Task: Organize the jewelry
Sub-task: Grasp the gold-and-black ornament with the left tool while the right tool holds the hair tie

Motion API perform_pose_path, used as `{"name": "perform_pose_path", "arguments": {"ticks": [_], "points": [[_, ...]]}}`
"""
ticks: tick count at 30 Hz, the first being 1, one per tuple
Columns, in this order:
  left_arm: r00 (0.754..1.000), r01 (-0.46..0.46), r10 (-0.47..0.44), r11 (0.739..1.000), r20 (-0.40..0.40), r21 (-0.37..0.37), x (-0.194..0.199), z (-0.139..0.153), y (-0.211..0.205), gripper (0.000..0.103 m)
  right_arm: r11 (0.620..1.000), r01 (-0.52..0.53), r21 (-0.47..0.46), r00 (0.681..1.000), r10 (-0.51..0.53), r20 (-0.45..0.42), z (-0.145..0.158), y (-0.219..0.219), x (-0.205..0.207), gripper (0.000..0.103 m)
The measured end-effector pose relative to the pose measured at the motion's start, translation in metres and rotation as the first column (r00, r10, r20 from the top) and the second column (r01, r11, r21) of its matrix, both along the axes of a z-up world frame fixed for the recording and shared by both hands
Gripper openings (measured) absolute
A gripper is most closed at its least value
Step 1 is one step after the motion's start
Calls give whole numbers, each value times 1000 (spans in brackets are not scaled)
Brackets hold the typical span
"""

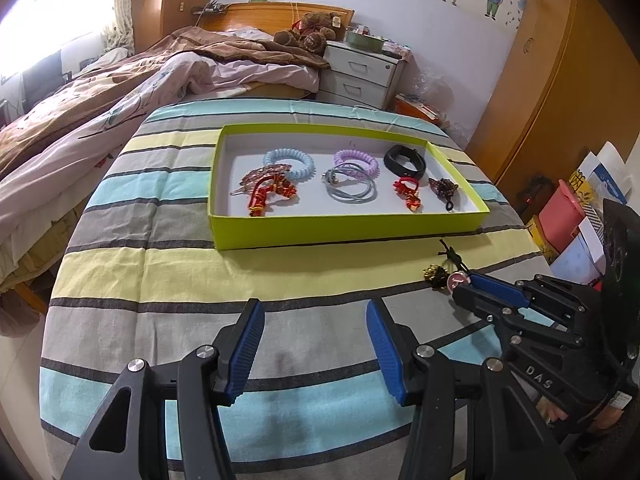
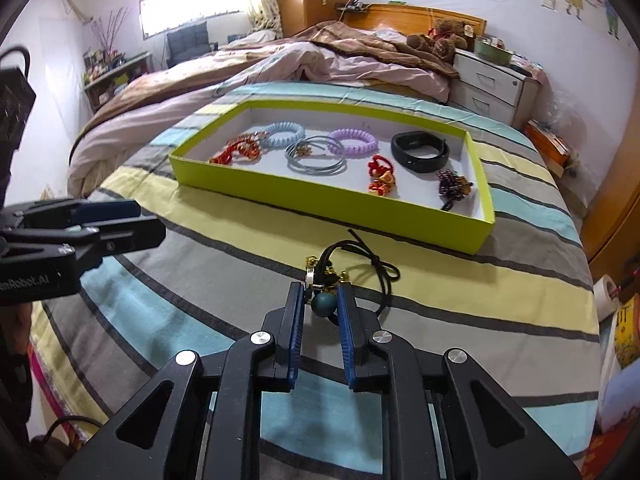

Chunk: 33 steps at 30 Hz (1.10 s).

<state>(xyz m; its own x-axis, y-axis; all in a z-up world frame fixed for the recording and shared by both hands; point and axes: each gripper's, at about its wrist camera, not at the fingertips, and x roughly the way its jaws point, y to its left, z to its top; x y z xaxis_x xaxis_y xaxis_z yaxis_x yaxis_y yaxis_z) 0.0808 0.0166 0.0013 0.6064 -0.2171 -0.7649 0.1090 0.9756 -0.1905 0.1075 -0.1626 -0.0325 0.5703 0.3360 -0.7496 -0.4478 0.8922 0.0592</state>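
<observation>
Two grippers over the striped cloth [image 1: 120, 264]. Left gripper [image 1: 316, 344] sits low at the near edge, jaws spread wide, nothing but bare cloth between its blue pads [image 1: 248, 350]. Not touching any item.

Beyond it, the lime-green tray [image 1: 348, 232] lies flat on the cloth. Contents left to right: red tassel ornament [image 1: 264, 196] tangled with a brownish hair clip, blue coil hair tie [image 1: 289, 162] just behind it, grey cord bracelet [image 1: 352, 188] overlapping the purple coil hair tie [image 1: 356, 162], small red knot charm [image 1: 408, 194], black wristband [image 1: 405, 160] at the back, dark beaded piece [image 1: 444, 188] near the right wall.

Right of the tray's front corner, outside it on a yellow stripe: black cord bracelet [image 2: 360, 268] with gold charms and a teal bead [image 2: 323, 305]. Right gripper [image 2: 320, 304] is on it, jaws drawn narrow, the bead and charm cluster pinched between the pads. Cord loop and knot trail off to the right, lying on the cloth. Bracelet looks to be resting on the cloth; can't tell if any part is lifted.
</observation>
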Motion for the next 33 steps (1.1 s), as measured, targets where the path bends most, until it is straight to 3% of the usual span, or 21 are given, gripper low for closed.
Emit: {"name": "perform_pose_path", "arguments": {"ticks": [10,17,27,33], "points": [[992,128,-128,992,-9,-19,16,1,-48,53,996,76,45,997,-77,19,13,-34,-5,17],[980,197,-196,980,-44,24,32,-12,-90,53,991,116,66,993,-118,23,16,-60,-7,17],[979,203,-195,966,-60,158,46,-28,-121,53,986,140,88,989,-143,31,15,-81,-8,17],[979,203,-196,965,-58,164,49,-30,-126,53,985,142,98,989,-146,29,15,-86,-7,17]]}}
